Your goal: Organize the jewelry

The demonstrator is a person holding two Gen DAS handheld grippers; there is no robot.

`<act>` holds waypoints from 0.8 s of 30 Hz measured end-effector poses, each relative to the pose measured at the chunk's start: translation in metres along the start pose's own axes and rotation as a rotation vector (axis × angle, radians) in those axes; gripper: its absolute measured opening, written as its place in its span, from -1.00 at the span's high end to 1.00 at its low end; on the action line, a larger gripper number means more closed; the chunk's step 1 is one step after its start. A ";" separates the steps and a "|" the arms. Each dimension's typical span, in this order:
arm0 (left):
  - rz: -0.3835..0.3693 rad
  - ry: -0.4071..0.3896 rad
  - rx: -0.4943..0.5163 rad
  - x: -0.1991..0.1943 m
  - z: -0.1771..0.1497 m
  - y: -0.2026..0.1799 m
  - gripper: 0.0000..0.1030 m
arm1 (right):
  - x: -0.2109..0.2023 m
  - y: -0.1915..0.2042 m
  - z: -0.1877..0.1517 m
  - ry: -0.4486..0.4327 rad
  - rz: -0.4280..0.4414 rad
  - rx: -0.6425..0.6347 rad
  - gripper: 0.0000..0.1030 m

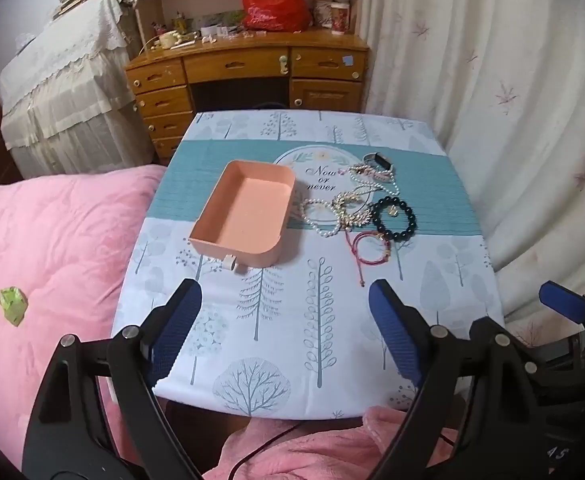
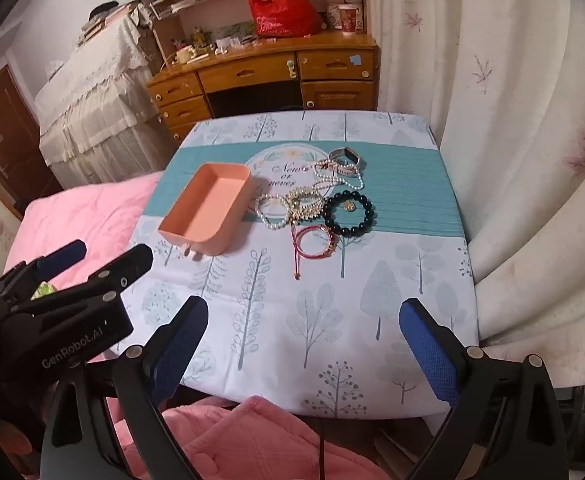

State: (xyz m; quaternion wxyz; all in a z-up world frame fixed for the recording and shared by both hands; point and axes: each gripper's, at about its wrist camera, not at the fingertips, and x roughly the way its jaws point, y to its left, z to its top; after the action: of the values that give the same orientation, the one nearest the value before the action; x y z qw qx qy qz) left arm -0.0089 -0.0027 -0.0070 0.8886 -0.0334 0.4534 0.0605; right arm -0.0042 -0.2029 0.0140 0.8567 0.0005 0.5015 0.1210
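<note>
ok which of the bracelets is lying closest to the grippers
The red cord bracelet, at the near edge of the pile; its loose cord tail trails toward the grippers. The black bead bracelet lies farther back.

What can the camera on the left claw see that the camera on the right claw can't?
Only the left wrist view shows the small green scrap lying in full on the pink quilt.

Only the right wrist view shows the brown door and the white GenRobot.AI lettering on the left claw's body.

Both show the empty pink tray, the black bead bracelet, the pearls, the red cord bracelet and the tree-print cloth. The left claw and the right claw are open.
</note>
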 end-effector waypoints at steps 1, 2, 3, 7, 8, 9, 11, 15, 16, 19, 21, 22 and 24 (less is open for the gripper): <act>-0.009 0.005 -0.006 0.001 -0.001 0.001 -0.64 | 0.001 0.000 -0.001 0.006 0.000 -0.005 -0.90; -0.010 0.009 -0.009 0.002 -0.003 0.000 -0.64 | 0.003 0.001 -0.002 0.007 -0.001 -0.007 -0.90; -0.007 0.010 -0.010 0.003 -0.003 0.000 -0.64 | 0.004 0.001 -0.002 0.008 -0.003 -0.009 -0.90; 0.002 0.010 -0.014 0.005 -0.004 -0.004 -0.64 | 0.006 -0.001 -0.002 0.012 -0.001 -0.014 -0.90; 0.006 0.010 -0.013 0.005 -0.004 -0.004 -0.64 | 0.005 -0.002 -0.002 0.010 0.000 -0.013 -0.90; 0.008 0.011 -0.008 0.004 -0.004 -0.003 -0.64 | 0.006 -0.002 -0.001 0.008 0.004 -0.015 -0.90; 0.018 0.009 -0.008 0.004 -0.005 -0.004 -0.64 | 0.006 -0.004 0.001 0.004 0.010 -0.018 -0.90; 0.038 0.006 -0.013 0.005 -0.005 -0.003 -0.64 | 0.009 -0.005 0.006 0.008 0.031 -0.025 -0.90; 0.040 0.007 -0.014 0.004 0.002 -0.003 -0.64 | 0.010 -0.004 0.006 0.009 0.029 -0.030 -0.90; 0.033 0.010 -0.013 0.006 0.005 -0.004 -0.64 | 0.011 -0.003 0.006 0.009 0.023 -0.032 -0.90; 0.028 0.009 -0.012 0.007 0.007 -0.004 -0.64 | 0.012 -0.003 0.008 0.008 0.021 -0.034 -0.90; 0.026 0.010 -0.011 0.007 0.007 -0.004 -0.64 | 0.012 -0.003 0.009 0.006 0.017 -0.034 -0.90; 0.025 0.012 -0.006 0.009 0.008 -0.006 -0.64 | 0.013 -0.003 0.009 0.004 0.010 -0.031 -0.90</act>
State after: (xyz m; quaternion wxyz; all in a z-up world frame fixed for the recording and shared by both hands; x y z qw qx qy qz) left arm 0.0039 -0.0065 -0.0093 0.8850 -0.0309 0.4588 0.0729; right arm 0.0101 -0.2023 0.0073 0.8550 -0.0108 0.5012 0.1329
